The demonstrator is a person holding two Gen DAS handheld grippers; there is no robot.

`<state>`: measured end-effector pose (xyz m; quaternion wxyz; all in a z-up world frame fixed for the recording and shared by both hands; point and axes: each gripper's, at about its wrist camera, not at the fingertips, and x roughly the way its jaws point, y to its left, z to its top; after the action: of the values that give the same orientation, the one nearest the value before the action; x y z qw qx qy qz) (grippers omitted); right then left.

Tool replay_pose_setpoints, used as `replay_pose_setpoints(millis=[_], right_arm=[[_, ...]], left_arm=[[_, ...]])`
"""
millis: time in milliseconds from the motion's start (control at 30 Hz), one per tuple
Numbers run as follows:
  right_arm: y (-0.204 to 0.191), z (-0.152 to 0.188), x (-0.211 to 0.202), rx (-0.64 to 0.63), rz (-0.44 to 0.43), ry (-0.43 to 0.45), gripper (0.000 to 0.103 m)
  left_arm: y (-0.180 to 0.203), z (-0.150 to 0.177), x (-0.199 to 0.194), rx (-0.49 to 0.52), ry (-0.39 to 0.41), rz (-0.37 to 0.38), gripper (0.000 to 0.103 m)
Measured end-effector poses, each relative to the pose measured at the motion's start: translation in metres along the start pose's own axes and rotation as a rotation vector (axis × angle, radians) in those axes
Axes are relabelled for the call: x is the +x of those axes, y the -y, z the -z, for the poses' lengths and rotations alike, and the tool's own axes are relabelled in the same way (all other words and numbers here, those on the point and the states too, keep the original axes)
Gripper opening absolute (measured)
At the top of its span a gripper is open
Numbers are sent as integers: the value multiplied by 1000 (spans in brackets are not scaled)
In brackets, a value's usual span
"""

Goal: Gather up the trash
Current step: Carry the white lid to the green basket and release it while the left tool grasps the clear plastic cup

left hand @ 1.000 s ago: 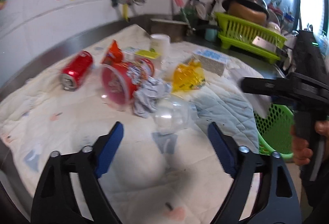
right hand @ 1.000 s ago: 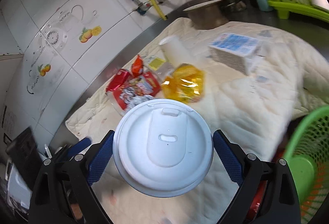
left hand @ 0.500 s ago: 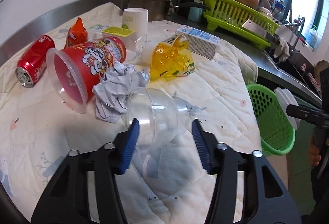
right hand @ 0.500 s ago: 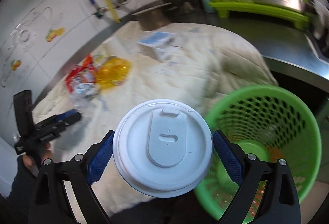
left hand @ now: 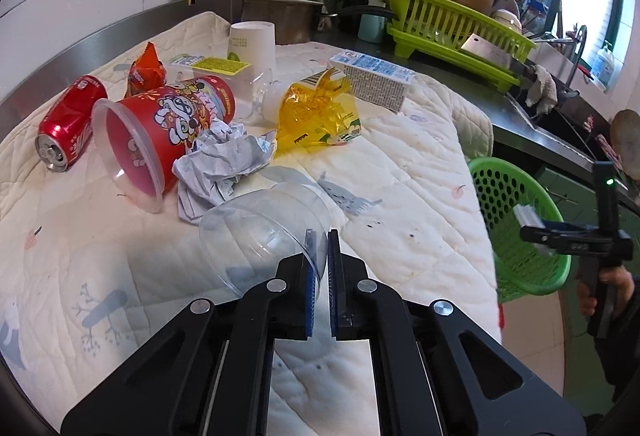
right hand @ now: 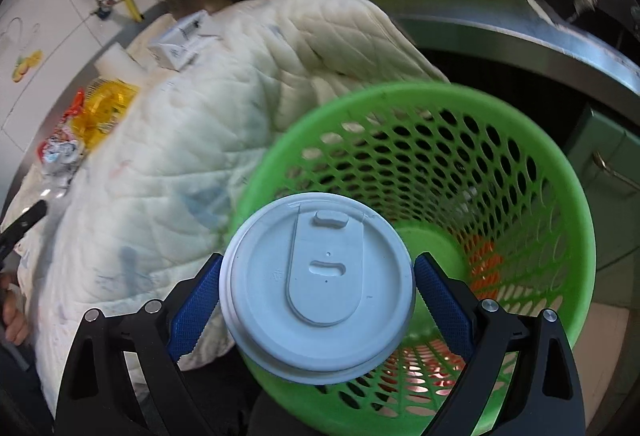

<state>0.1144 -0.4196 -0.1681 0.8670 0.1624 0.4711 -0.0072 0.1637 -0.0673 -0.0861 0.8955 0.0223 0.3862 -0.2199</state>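
Observation:
My left gripper [left hand: 319,248] is shut on the rim of a clear plastic dome lid [left hand: 260,232] lying on the quilted cloth [left hand: 400,196]. Behind it lie a crumpled grey paper [left hand: 220,164], a red noodle cup [left hand: 160,132] on its side, a red can [left hand: 68,128], a yellow wrapper [left hand: 316,116] and a milk carton [left hand: 372,80]. My right gripper [right hand: 316,276] is shut on a white cup lid [right hand: 320,284], held over the mouth of the green mesh basket [right hand: 480,140]. The same basket [left hand: 516,232] stands beside the counter in the left wrist view.
A white paper cup [left hand: 252,40], an orange snack packet [left hand: 146,70] and a metal pot [left hand: 280,16] sit at the back. A green dish rack [left hand: 452,24] with pans stands to the right on the steel counter [right hand: 520,24]. A person's hand [left hand: 600,284] holds the right gripper's handle.
My left gripper moved in on the clear dome lid and its jaws closed on the rim. My right gripper carried the white lid away from the cloth to above the green basket.

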Motion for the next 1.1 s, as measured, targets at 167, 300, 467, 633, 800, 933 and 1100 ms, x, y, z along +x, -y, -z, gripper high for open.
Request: replay_pose_setpoints(millis=[167, 300, 467, 633, 800, 933, 1100], right_arm=[[14, 5, 12, 22, 45, -30, 91], [22, 8, 16, 41, 50, -43, 91], [30, 14, 13, 48, 47, -44, 92], [38, 19, -1, 50, 55, -25, 92], [40, 17, -19, 30, 63, 9, 93], [42, 17, -48, 29, 42, 61, 93], [44, 21, -84, 28, 25, 134, 93]], left_arm=[[11, 0, -17, -5, 27, 20, 4], [30, -5, -28, 21, 49, 40, 4], [60, -12, -35, 67, 71, 88, 4], [91, -18, -30, 101, 63, 140, 4], [122, -25, -23, 136, 59, 180, 4], [149, -30, -14, 172, 43, 211, 4], [185, -31, 8, 213, -6, 251, 4]])
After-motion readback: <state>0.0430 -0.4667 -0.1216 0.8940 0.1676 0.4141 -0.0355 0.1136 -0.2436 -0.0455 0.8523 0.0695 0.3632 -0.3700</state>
